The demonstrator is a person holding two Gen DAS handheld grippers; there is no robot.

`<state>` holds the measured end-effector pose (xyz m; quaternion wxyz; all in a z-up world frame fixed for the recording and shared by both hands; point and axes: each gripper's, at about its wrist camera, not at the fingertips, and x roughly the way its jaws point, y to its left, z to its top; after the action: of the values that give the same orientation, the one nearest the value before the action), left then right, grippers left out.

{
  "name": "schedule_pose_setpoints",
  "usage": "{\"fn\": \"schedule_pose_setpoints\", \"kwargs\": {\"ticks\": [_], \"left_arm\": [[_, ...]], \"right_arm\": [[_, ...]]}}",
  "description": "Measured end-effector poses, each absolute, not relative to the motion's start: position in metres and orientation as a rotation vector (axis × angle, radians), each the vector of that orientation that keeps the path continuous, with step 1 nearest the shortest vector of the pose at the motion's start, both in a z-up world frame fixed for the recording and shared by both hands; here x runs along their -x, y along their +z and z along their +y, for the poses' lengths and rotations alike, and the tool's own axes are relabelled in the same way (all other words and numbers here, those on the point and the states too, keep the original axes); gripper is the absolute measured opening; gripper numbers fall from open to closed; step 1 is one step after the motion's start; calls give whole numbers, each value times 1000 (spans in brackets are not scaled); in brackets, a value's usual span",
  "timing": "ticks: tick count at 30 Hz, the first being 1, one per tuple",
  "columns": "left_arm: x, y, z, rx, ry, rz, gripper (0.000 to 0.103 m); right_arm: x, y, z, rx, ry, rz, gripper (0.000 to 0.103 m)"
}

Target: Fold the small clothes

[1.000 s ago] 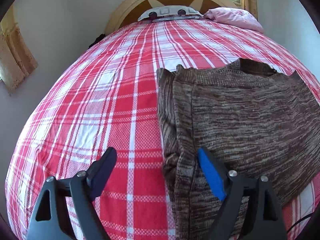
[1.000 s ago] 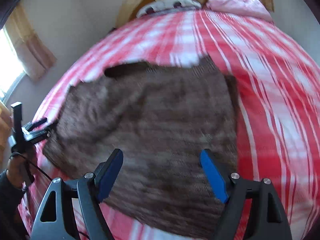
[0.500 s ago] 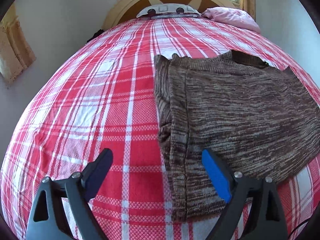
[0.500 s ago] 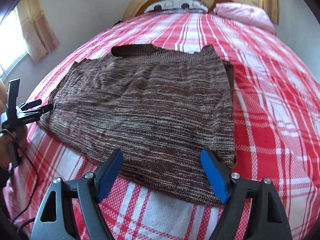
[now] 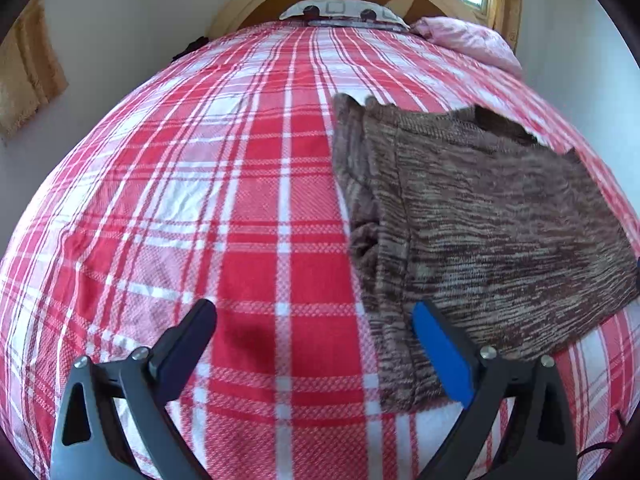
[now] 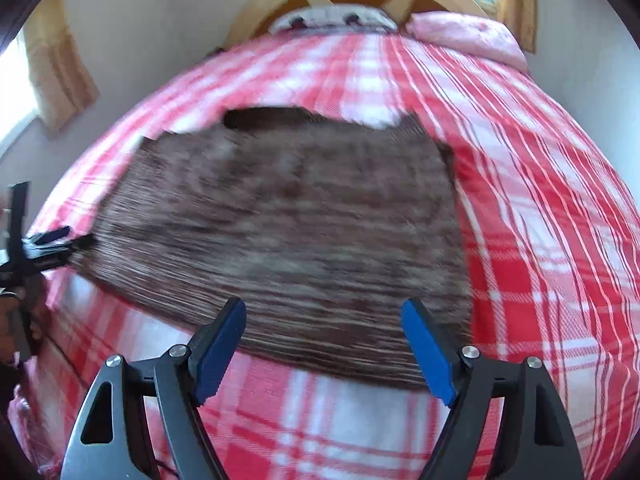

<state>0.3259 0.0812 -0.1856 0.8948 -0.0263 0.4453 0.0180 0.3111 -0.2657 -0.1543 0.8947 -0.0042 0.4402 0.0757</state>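
Brown marled knit sweater [image 5: 492, 216] lies flat on the bed's red-and-white plaid cover [image 5: 224, 184], sleeve tucked along its left edge; left gripper [image 5: 316, 344] spread wide, empty, right finger over sweater's near-left corner; right gripper [image 6: 324, 340] spread, empty, above the hem; right view blurred.

Brown marled knit garment [image 5: 492, 220] lying flat on the red plaid bedspread [image 5: 240, 208], sleeve folded in along its near-side edge, neckline at the far end, hem just ahead of the right gripper's fingers [image 6: 426, 354]
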Motion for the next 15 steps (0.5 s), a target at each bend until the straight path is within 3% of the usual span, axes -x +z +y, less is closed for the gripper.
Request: {"fn": "schedule_pose_setpoints", "kwargs": {"ticks": [6,15], "left_arm": [[-323,-189,108,68,103,937,101],[-315,-187,142,152,119,922,101]], "right_arm": [[-311,-140,-183,163,309,856,80],[-313,-162,-78,365,420,815,80]]}}
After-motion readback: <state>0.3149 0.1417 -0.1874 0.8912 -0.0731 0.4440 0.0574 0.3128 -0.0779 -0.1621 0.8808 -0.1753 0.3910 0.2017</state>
